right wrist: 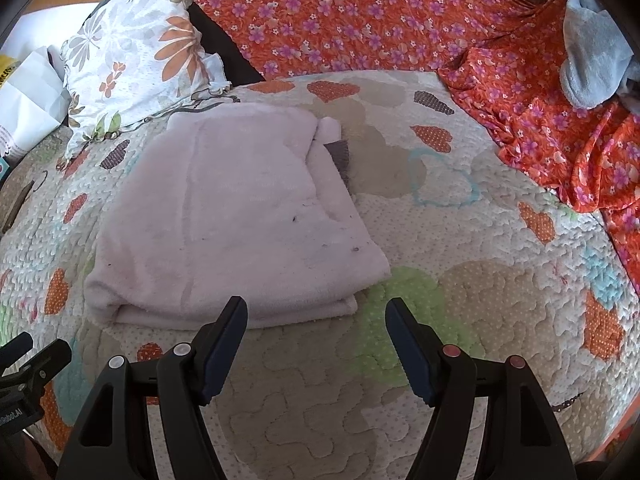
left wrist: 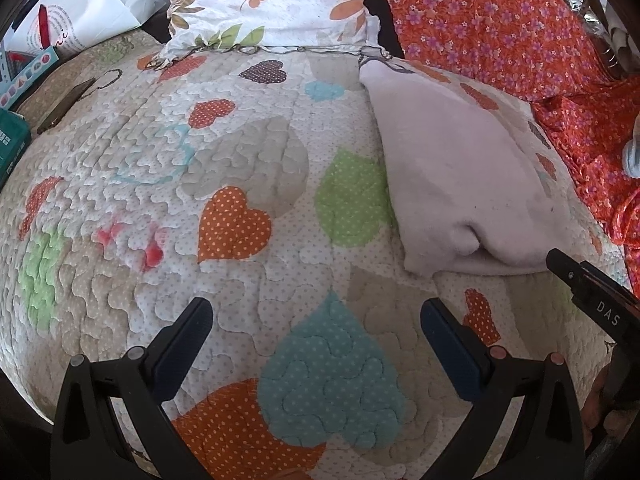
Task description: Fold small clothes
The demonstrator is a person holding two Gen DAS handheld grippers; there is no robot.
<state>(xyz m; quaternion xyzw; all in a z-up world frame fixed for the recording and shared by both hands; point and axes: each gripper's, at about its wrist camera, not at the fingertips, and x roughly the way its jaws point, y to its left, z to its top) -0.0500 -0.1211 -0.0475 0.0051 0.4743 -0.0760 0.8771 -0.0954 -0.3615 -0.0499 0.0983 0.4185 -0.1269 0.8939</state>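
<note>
**Both Grippers Wait Over the Quilt**

The left gripper (left wrist: 316,312) has its fingers wide apart. It holds nothing and tips down over the heart quilt (left wrist: 160,160). The right gripper (right wrist: 316,312) also has its fingers wide apart, with nothing between them. It tips down too. The folded pink cloth (right wrist: 232,216) lies flat on the quilt, just past the right gripper's left finger (right wrist: 228,340). A flowered pillow (right wrist: 136,48) sits behind the cloth. An orange flowered sheet (right wrist: 360,20) lies beyond the quilt.

Ahead of the right gripper's matt black plastic fingers (right wrist: 224,344) lies a fleecy, soft pale cloth (right wrist: 236,216) — on a stitched, puckered quilt (right wrist: 460,240).
</note>
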